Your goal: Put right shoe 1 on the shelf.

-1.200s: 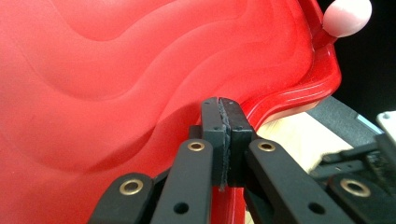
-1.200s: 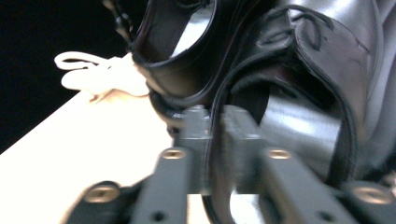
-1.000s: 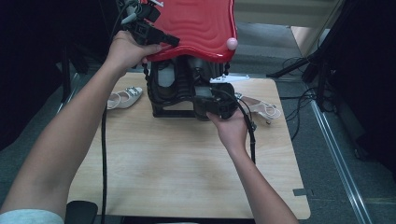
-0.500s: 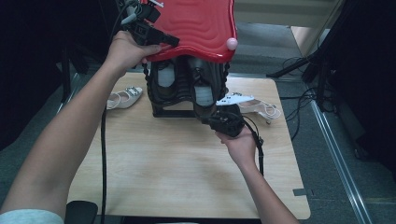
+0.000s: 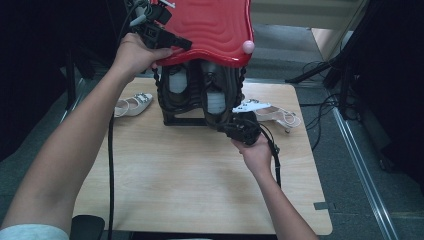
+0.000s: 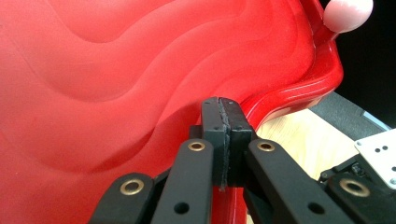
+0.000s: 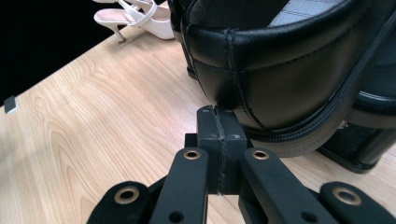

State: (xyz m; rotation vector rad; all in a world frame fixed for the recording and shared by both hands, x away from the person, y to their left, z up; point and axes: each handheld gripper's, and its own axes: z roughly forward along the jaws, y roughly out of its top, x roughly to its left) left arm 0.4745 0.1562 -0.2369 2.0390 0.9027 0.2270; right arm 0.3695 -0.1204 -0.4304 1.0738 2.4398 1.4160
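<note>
A red wavy lid (image 5: 215, 25) (image 6: 116, 70) with a pink knob (image 5: 248, 47) (image 6: 348, 14) is held raised over a black rack (image 5: 172, 120) of dark shoes. My left gripper (image 5: 187, 45) (image 6: 220, 105) is shut at the lid's near rim, where the rim runs in behind its jaws. One black shoe (image 5: 216, 102) (image 7: 280, 70) juts out of the rack's front. My right gripper (image 5: 226, 128) (image 7: 217, 114) is shut, its tips against that shoe's lower edge just above the wooden table (image 5: 175, 175), with nothing showing between the jaws.
One white sandal (image 5: 131, 105) lies left of the rack; another (image 5: 275, 116) (image 7: 140, 16) lies to its right, behind my right hand. The left gripper's black cable (image 5: 110, 165) runs down across the table's left side. Dark floor and cables surround the table.
My right gripper has drawn back from the rack toward the person and a little right. The left gripper and the red lid have stayed where they were.
</note>
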